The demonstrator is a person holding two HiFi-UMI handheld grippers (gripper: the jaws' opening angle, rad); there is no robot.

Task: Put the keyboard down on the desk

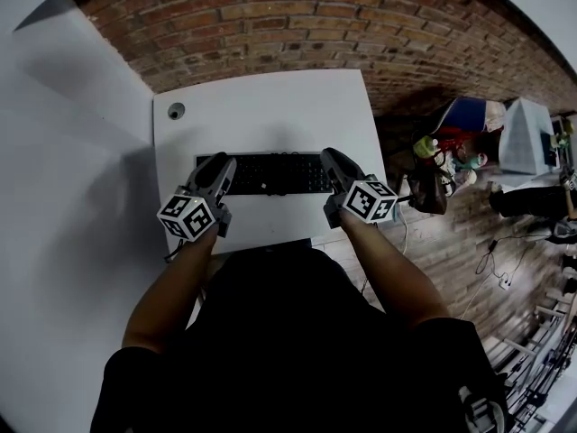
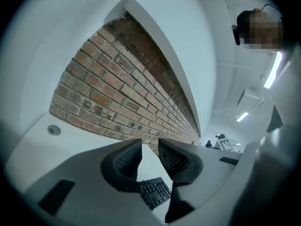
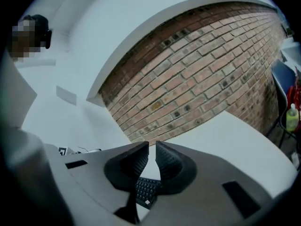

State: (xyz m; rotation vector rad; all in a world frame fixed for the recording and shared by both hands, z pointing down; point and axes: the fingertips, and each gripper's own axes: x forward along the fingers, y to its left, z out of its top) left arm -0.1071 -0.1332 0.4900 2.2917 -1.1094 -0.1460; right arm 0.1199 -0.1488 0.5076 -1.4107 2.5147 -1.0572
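- Closing on nothing: left hand-held gripper (image 2: 150,147) half spread, right hand-held gripper (image 3: 152,149) nearly together.
- Risk of knocking keyboard (image 1: 270,174) askew on surface (image 1: 270,111), tips so near.

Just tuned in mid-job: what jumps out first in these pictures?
A black keyboard lies flat in the middle of the white desk, with the left claw over its left end and the right claw over its right end. Both sets of jaws are closing with a gap showing, and the keyboard is seen through each gap, not pinched. A red brick wall runs behind the desk.
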